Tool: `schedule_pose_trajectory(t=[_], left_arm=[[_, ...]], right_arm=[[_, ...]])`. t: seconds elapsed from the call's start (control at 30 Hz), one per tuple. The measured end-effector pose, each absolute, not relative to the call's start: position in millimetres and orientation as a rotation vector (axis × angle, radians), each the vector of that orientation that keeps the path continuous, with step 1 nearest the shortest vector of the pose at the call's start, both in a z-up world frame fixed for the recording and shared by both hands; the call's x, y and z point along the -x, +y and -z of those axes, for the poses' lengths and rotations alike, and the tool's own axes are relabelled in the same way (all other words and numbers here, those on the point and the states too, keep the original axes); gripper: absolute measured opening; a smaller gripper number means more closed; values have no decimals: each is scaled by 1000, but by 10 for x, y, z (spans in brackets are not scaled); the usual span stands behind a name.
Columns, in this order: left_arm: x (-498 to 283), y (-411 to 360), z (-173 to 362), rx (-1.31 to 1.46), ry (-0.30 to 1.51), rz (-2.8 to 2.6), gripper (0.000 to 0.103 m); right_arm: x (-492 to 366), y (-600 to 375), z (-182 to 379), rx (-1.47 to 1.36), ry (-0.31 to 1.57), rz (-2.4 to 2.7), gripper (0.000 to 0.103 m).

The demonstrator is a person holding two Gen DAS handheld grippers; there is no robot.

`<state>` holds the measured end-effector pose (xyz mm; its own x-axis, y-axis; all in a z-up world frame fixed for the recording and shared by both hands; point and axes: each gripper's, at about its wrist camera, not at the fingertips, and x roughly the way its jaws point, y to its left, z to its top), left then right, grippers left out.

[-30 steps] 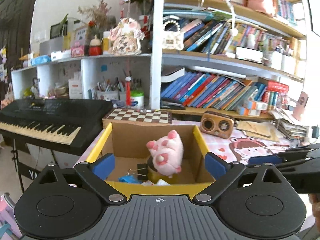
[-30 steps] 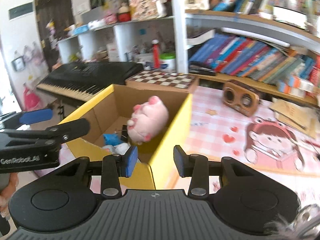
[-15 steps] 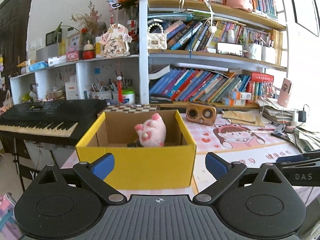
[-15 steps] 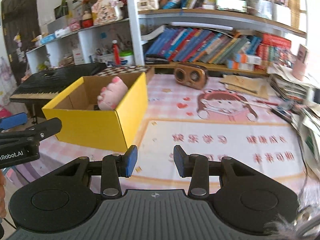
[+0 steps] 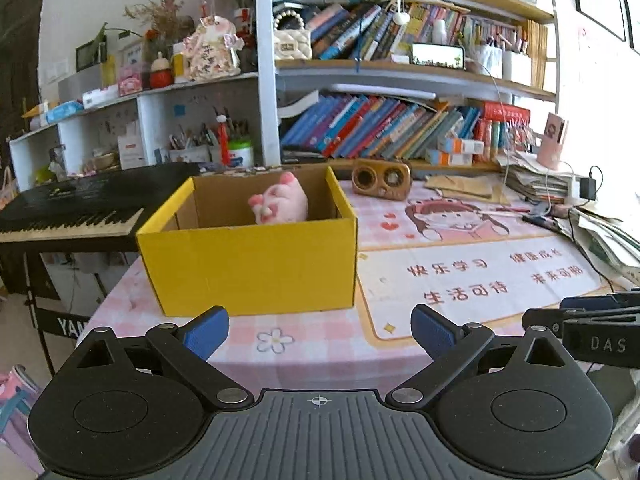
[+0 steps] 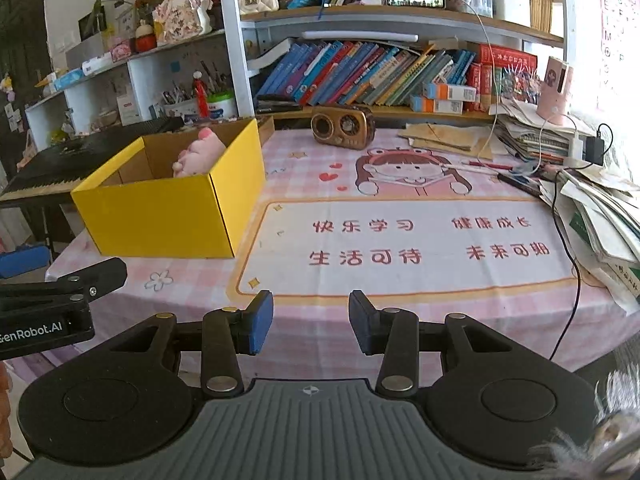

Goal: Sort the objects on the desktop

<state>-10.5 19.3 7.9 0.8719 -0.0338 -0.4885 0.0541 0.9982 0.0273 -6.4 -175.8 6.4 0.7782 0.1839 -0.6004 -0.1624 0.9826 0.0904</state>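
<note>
- Both grippers have pulled back from the yellow cardboard box (image 5: 248,264) since a second ago; it now sits well ahead of them instead of under the fingertips.
- The box stands open-topped on the pink checked tablecloth (image 6: 320,320), at 11 o'clock in the right wrist view, with a pink plush toy (image 5: 280,204) inside.
- The left gripper (image 5: 319,330) hangs over the table's near edge, fingers spread wide, empty.
- The right gripper (image 6: 311,326) has a narrower gap, also empty.
- A wooden retro speaker (image 6: 343,127) sits at 12 o'clock, beyond the cartoon desk mat (image 6: 408,240).
- A black keyboard (image 5: 72,212) lies at 9 o'clock of the box.
</note>
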Motion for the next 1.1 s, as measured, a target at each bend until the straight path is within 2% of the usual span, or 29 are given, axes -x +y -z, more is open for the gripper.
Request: schedule_pose_trajectory(t=[0.13, 0.37, 0.8, 0.93, 1.1], left_arm=[[74, 153, -40, -27, 539, 59, 99], [18, 123, -15, -19, 570, 57, 99], [-74, 110, 21, -21, 614, 37, 99], [-85, 105, 23, -27, 620, 39, 103], [-96, 105, 19, -24, 621, 40, 103]], right_arm=[[96, -1777, -34, -32, 679, -184, 43], [70, -1824, -39, -31, 689, -158, 58], [8, -1832, -42, -14, 701, -146, 76], [-5, -1834, -42, -15, 705, -141, 81], [-22, -1838, -35, -12, 713, -138, 92]])
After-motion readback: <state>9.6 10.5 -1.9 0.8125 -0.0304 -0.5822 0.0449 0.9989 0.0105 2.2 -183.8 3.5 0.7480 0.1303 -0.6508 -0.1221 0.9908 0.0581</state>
